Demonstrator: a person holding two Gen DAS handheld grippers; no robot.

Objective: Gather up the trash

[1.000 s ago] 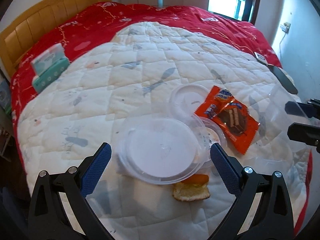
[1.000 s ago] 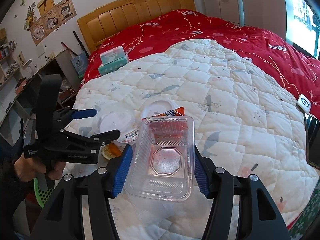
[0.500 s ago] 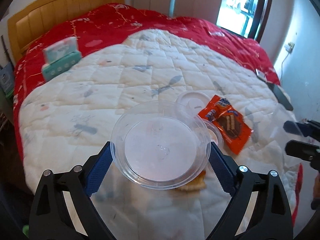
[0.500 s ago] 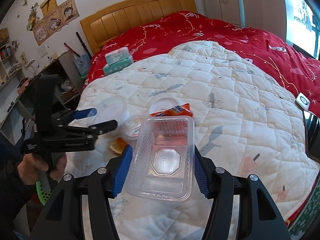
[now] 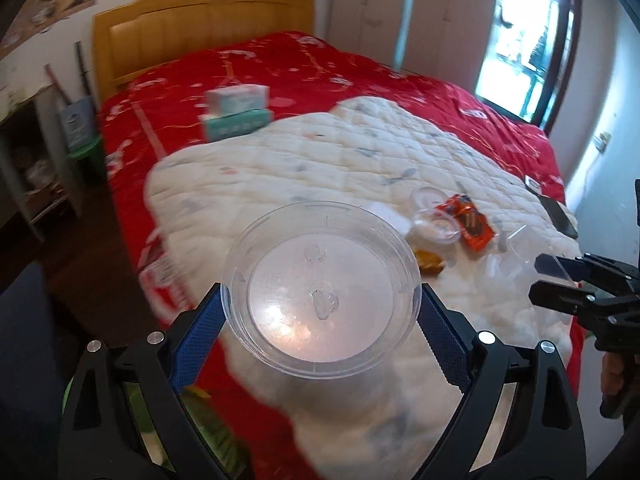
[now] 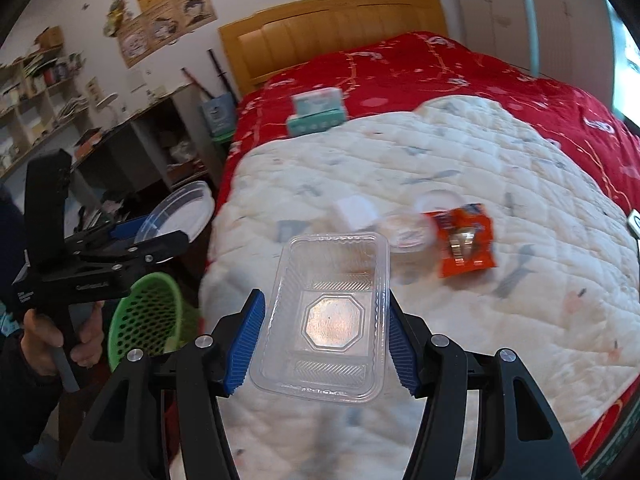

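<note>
Carrying two clear trash pieces away from the bed toward the green basket on the floor, low and left of the right claw. Next, need to swing each claw over that basket, then let go. Big bed ahead of both claws, with red cover and white quilt; yellow headboard, shelves and wall pictures far behind. Left claw clenched on round clear lid, right at its tips. Right claw clenched on clear tray. More trash left on quilt, ahead and right: orange wrapper, small cup, bread bit. Tissue boxes far ahead.
</note>
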